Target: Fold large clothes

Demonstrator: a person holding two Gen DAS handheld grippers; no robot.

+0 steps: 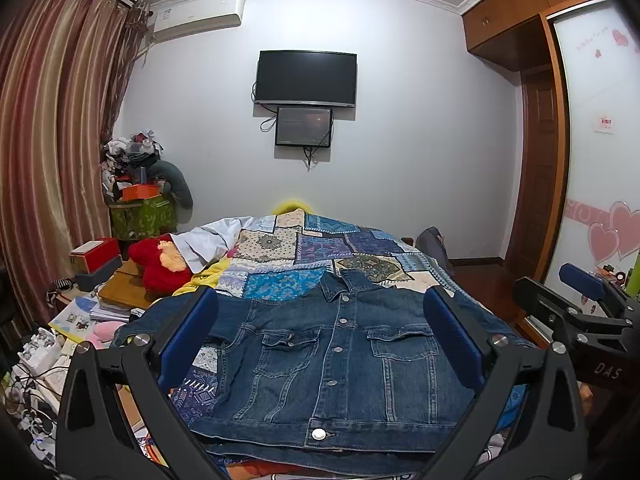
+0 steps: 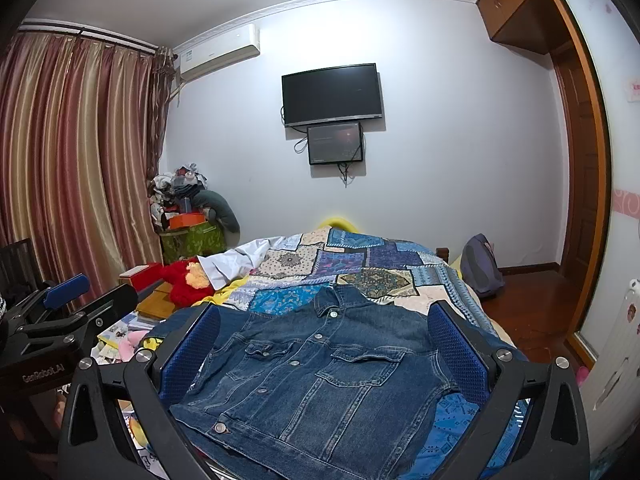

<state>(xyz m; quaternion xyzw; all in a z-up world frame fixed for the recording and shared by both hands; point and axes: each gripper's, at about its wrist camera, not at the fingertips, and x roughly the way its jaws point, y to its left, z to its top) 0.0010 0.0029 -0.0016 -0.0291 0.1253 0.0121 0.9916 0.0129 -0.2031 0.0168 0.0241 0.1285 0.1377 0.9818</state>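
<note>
A dark blue denim jacket lies flat, front up and buttoned, on the near end of the bed; it also shows in the right wrist view. Its sleeves spread out to both sides. My left gripper is open and empty, held above the jacket with blue pads wide apart. My right gripper is open and empty too, held above the jacket. The right gripper shows at the right edge of the left wrist view, and the left gripper at the left edge of the right wrist view.
The bed has a blue patchwork quilt with a white garment and a red plush toy at its left. A cluttered low table stands left of the bed, by the curtains. A wardrobe is at right.
</note>
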